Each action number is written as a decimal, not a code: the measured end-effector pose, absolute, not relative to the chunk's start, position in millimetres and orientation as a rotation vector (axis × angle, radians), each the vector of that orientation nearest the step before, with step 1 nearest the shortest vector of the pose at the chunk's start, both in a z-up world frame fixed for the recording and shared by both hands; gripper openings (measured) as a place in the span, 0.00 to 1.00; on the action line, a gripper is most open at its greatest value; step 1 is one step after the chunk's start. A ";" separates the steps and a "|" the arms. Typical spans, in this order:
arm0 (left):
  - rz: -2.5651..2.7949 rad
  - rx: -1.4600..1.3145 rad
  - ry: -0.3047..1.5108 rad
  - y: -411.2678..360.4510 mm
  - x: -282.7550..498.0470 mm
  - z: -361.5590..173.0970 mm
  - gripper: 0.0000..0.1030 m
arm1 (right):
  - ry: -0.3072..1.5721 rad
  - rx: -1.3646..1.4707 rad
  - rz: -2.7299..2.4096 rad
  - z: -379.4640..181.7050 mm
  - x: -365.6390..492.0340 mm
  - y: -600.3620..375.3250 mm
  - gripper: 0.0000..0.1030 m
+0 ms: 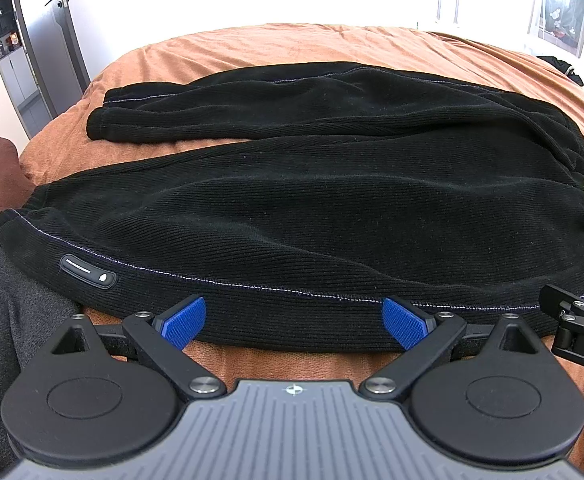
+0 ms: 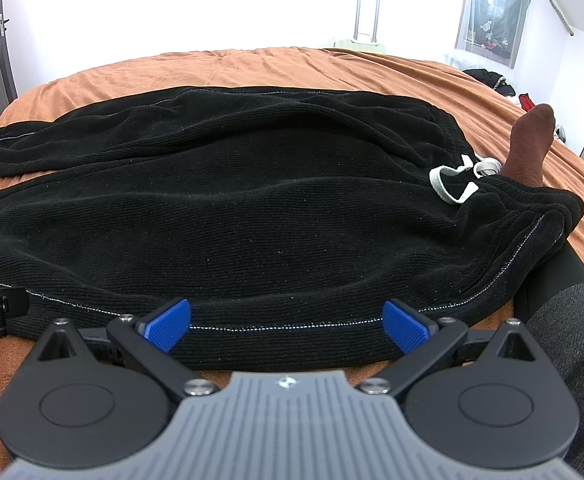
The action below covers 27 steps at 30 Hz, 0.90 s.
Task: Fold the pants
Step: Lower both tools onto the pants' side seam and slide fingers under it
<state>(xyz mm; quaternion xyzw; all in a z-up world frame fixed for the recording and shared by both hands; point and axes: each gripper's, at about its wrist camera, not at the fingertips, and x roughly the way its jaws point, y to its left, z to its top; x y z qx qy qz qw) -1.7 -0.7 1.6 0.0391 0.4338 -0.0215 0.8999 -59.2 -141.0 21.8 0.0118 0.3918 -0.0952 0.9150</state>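
Black ribbed corduroy pants (image 1: pixel 292 200) lie spread across bed with rust-orange cover (image 1: pixel 292 44), both legs running leftward, waistband with white drawstring (image 2: pixel 452 184) at right. Left gripper (image 1: pixel 294 322) at near seam edge of nearer leg, blue-padded fingers (image 1: pixel 183 322) spread wide, gripping nothing. Right gripper (image 2: pixel 287 324) just beside it along same edge, fingers (image 2: pixel 406 330) likewise apart, empty. Brown-socked foot (image 2: pixel 530 140) rests beside waistband.

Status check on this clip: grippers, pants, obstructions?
Left gripper open, right gripper open, both at near side seam. Black corduroy pants flat on orange bedspread, unfolded. Person's socked foot by waistband.
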 end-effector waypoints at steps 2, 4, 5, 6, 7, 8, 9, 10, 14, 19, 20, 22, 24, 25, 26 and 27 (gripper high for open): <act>-0.046 0.081 0.898 -0.7 -1.7 1.6 1.00 | 0.807 0.024 -0.196 21.9 -59.1 -141.0 0.95; -0.045 0.082 0.897 -0.9 -1.7 1.8 1.00 | 0.807 0.025 -0.196 21.9 -59.1 -141.0 0.95; -0.046 0.082 0.897 -0.7 -1.7 1.6 1.00 | 0.807 0.025 -0.196 21.9 -59.2 -141.0 0.95; -0.045 0.083 0.897 -0.9 -1.5 1.8 1.00 | 0.807 0.025 -0.196 21.9 -59.2 -141.0 0.95; -0.044 0.084 0.897 -1.0 -1.2 2.0 1.00 | 0.807 0.025 -0.196 22.0 -59.3 -140.9 0.95; -0.044 0.085 0.897 -1.6 -1.2 2.4 1.00 | 0.807 0.025 -0.196 21.9 -59.2 -141.0 0.95; -0.044 0.084 0.897 -1.6 -1.2 2.4 1.00 | 0.806 0.024 -0.196 21.9 -59.1 -141.0 0.95; -0.043 0.084 0.897 -1.6 -1.2 2.4 1.00 | 0.807 0.024 -0.196 22.0 -59.2 -140.9 0.95; -0.049 0.097 0.893 1.0 -6.2 2.2 1.00 | 0.815 0.005 -0.183 20.9 -63.5 -140.7 0.95; -0.068 0.142 0.888 16.7 -28.7 -2.9 1.00 | 0.875 0.012 -0.107 12.9 -85.8 -146.7 0.95; -0.068 0.145 0.889 20.4 -32.3 -4.6 1.00 | 0.888 0.013 -0.100 9.3 -90.7 -147.7 0.95; -0.059 0.163 0.875 25.2 -37.5 -8.8 1.00 | 0.911 -0.027 -0.105 -0.2 -97.8 -147.2 0.95; -0.048 0.179 0.866 27.6 -35.9 -14.9 1.00 | 0.921 -0.103 -0.121 -7.9 -97.5 -142.0 0.95; -0.049 0.175 0.869 29.0 -33.3 -18.7 1.00 | 0.922 -0.138 -0.129 -11.3 -95.1 -139.5 0.95; -0.049 0.171 0.876 30.9 -29.7 -23.8 1.00 | 0.921 -0.161 -0.130 -12.6 -92.9 -138.5 0.95; -0.046 0.169 0.884 32.4 -27.3 -28.6 1.00 | 0.918 -0.178 -0.127 -15.4 -90.0 -137.2 0.95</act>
